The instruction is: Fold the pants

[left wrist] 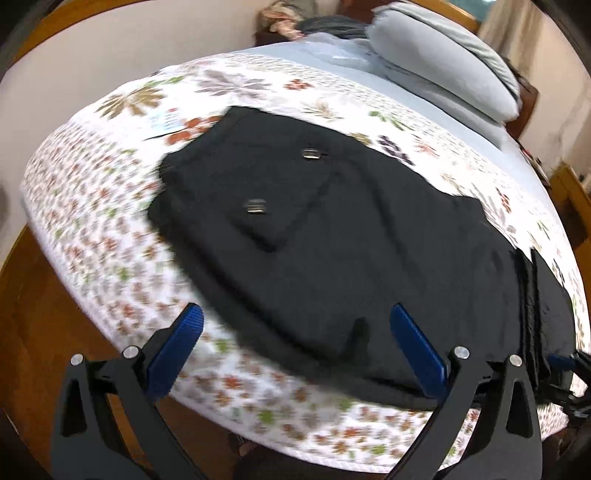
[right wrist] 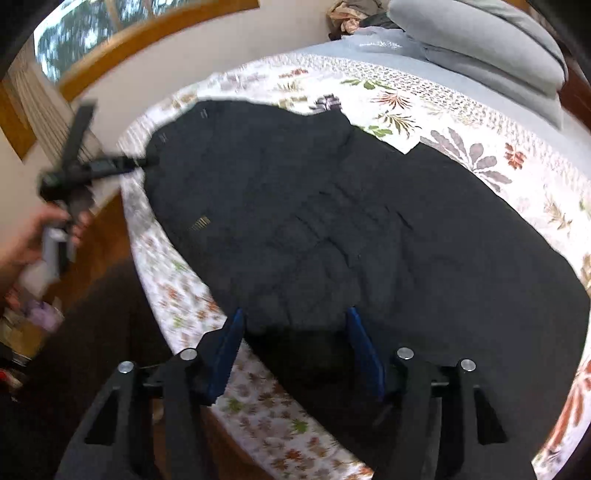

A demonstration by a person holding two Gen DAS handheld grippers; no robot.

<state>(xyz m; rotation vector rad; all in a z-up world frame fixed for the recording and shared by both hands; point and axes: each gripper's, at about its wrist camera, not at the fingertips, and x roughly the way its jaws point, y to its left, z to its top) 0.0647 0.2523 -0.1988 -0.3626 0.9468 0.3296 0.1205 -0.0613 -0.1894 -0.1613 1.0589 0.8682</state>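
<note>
Black pants point(left wrist: 332, 229) lie spread flat on a floral bedspread point(left wrist: 110, 221), with two small metal clasps point(left wrist: 255, 206) showing near a back pocket. My left gripper point(left wrist: 295, 317) stands open wide over the pants' near edge, and nothing is pinched between its blue pads point(left wrist: 417, 350). In the right wrist view the pants point(right wrist: 332, 221) fill the middle. My right gripper point(right wrist: 295, 323) is open, its blue fingers straddling a dark fold of the pants at the bed's edge without pressing it. The left gripper point(right wrist: 122, 134), blurred and held by a hand point(right wrist: 26, 240), hovers at the pants' far left corner.
Grey pillows point(left wrist: 443, 62) and a heap of clothes point(right wrist: 351, 14) lie at the head of the bed. Wooden floor point(left wrist: 29, 314) runs along the bed's near side. A window with a wooden frame point(right wrist: 147, 26) is in the wall beyond, and wooden furniture point(left wrist: 569, 199) stands at the right.
</note>
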